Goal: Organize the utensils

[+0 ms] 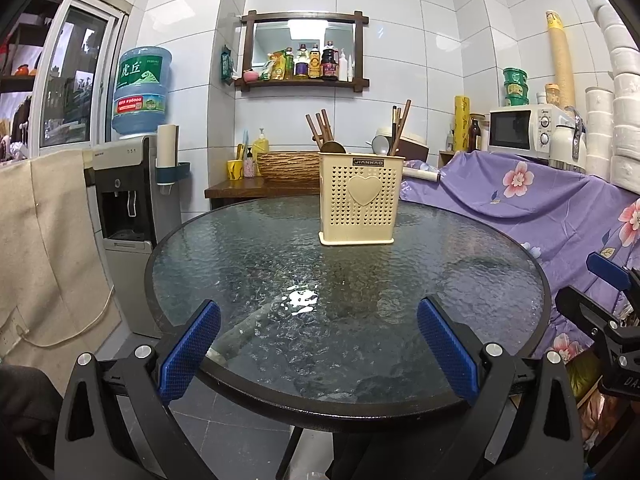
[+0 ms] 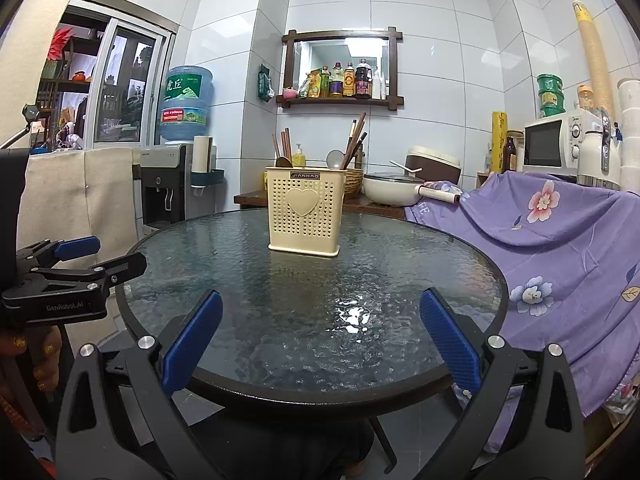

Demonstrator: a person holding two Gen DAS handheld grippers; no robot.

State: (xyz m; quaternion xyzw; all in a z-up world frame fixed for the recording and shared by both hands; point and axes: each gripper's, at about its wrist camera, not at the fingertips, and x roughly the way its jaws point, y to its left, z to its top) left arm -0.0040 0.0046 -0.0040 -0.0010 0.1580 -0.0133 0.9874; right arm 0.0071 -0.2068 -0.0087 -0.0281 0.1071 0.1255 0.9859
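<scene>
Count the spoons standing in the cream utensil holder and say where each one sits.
2. A brown spoon sits at the left side of the utensil holder, by the left chopsticks. A metal spoon sits toward the right, beside the right chopsticks. Others may be hidden inside.

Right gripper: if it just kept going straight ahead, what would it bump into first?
Probably the cream utensil holder on the glass table; the open right gripper points just right of it, so it might only graze it.
</scene>
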